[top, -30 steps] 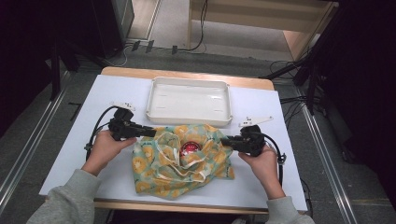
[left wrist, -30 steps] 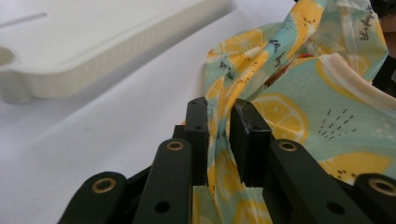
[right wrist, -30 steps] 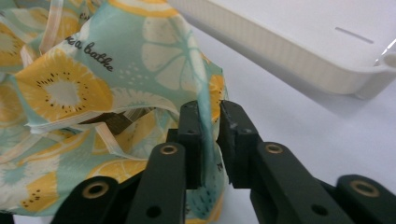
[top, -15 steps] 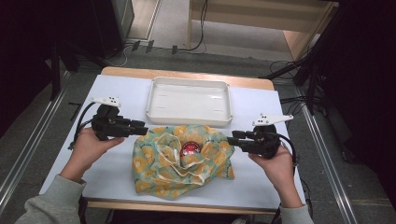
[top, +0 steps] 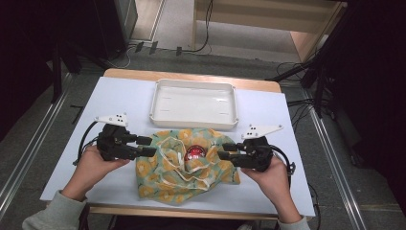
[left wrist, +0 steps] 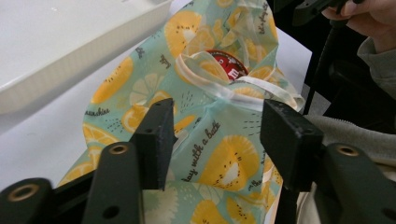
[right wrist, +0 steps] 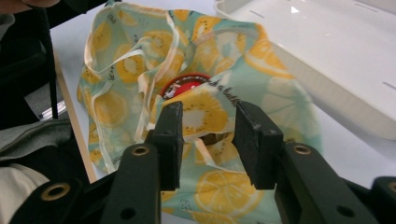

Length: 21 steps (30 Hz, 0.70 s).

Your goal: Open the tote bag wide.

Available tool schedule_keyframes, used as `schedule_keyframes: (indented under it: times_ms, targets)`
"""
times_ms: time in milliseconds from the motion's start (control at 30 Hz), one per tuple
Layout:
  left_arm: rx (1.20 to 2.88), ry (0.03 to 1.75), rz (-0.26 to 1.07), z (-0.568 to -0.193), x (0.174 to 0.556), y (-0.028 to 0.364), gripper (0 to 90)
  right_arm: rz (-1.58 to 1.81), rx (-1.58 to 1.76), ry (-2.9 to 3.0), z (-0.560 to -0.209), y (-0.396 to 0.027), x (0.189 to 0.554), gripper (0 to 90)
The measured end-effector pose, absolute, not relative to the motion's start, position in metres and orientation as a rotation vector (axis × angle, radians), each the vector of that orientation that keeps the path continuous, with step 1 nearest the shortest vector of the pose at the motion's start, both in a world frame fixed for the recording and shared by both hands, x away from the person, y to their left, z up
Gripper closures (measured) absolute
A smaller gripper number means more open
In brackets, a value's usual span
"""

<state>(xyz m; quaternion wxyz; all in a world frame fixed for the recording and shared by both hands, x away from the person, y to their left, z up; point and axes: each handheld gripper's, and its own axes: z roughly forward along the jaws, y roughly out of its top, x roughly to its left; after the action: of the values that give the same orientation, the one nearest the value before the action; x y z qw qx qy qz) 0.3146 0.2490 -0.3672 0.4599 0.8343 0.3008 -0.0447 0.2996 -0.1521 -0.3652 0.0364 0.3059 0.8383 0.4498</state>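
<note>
A teal cloth bag [top: 184,165] printed with yellow fruit slices lies crumpled on the white table [top: 119,98]. Its cream handles are loose, and a red round packet [top: 195,152] shows in its mouth. My left gripper [top: 147,146] is at the bag's left edge, pointing right. My right gripper [top: 224,151] is at the bag's right edge, pointing left. Both have just been opening and stand open, with no cloth pinched. The left gripper view looks between the jaws of the left gripper [left wrist: 222,140] onto the bag [left wrist: 224,158] and packet [left wrist: 229,63]. The right gripper [right wrist: 212,135] frames the bag [right wrist: 205,107] the same way.
A shallow white tray [top: 194,103] stands behind the bag, and I also see the tray [left wrist: 56,42] and the tray [right wrist: 336,56] in the gripper views. Bare table lies left of the left hand and right of the right hand. The front table edge is close below the bag.
Both grippers have drawn outward from the bag's sides and risen a little. Their jaws have opened and let go of the cloth. The bag stays put.
</note>
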Motion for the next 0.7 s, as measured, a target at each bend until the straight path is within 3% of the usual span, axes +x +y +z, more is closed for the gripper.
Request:
schedule_keyframes:
  times_ms: [133,233,533,700]
  targets:
    - [2.044,0.757,-0.119,-0.378,0.317,0.248,39.4,1.386,0.926,2.588,-0.372,-0.145,0.299,62.4]
    - [2.076,0.778,-0.097,-0.387,0.32,0.245,42.1,1.387,0.926,2.594,-0.375,-0.143,0.299,62.4]
    - [2.128,0.852,-0.124,-0.405,0.33,0.245,86.7,1.396,0.905,2.605,-0.378,-0.137,0.3,62.3]
    - [2.108,0.881,-0.11,-0.404,0.332,0.248,90.0,1.406,0.892,2.61,-0.376,-0.132,0.3,61.0]
